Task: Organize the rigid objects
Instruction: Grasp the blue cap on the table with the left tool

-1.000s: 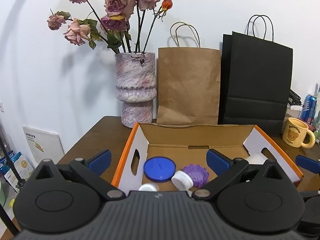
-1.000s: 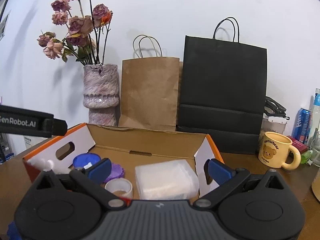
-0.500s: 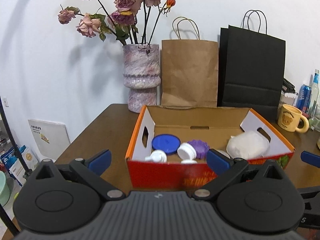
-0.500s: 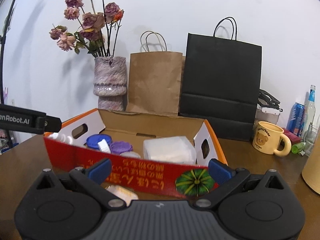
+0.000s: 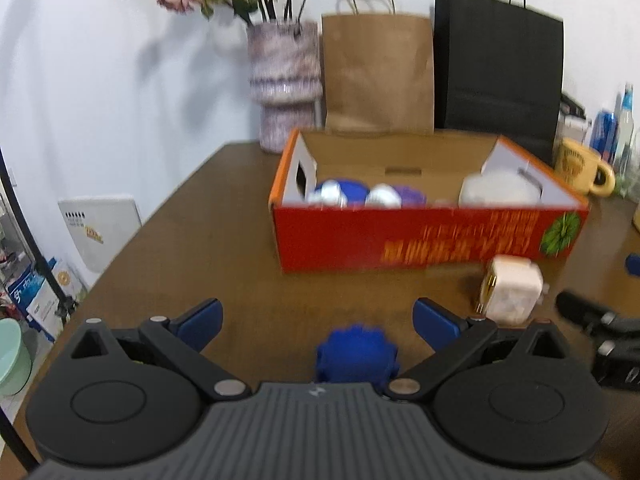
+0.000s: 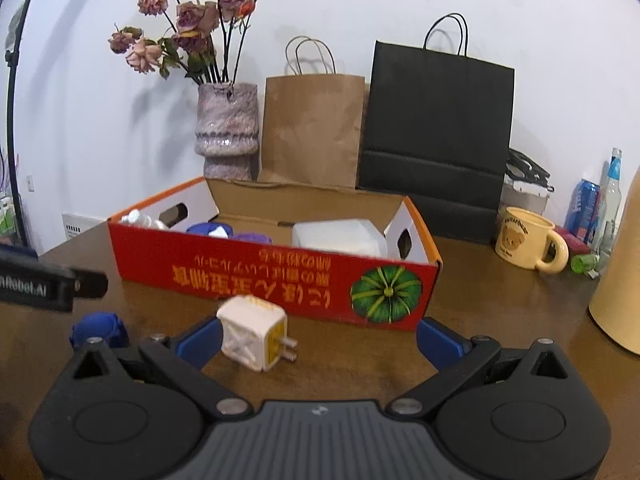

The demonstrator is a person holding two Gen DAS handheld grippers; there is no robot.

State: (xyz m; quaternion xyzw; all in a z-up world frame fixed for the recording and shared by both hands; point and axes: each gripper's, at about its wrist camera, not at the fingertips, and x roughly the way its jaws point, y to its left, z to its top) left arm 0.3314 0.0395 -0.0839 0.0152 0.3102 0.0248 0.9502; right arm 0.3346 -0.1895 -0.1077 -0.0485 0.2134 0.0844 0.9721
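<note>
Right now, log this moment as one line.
left gripper: open, over blue cap | right gripper: open, by plug adapter | box: partly filled

Red box (image 6: 256, 270) (green pumpkin print)

Left claw (image 5: 318, 322): black linkage arms are carrying blue fingertip pads (image 5: 200, 320); silver pivot screws are showing.
Housing: a ribbed dark grey body is sitting between two round black discs, bearing a small pale logo.
Right claw (image 6: 318, 340): the same build is showing, blue pads (image 6: 440, 342) included.
</note>
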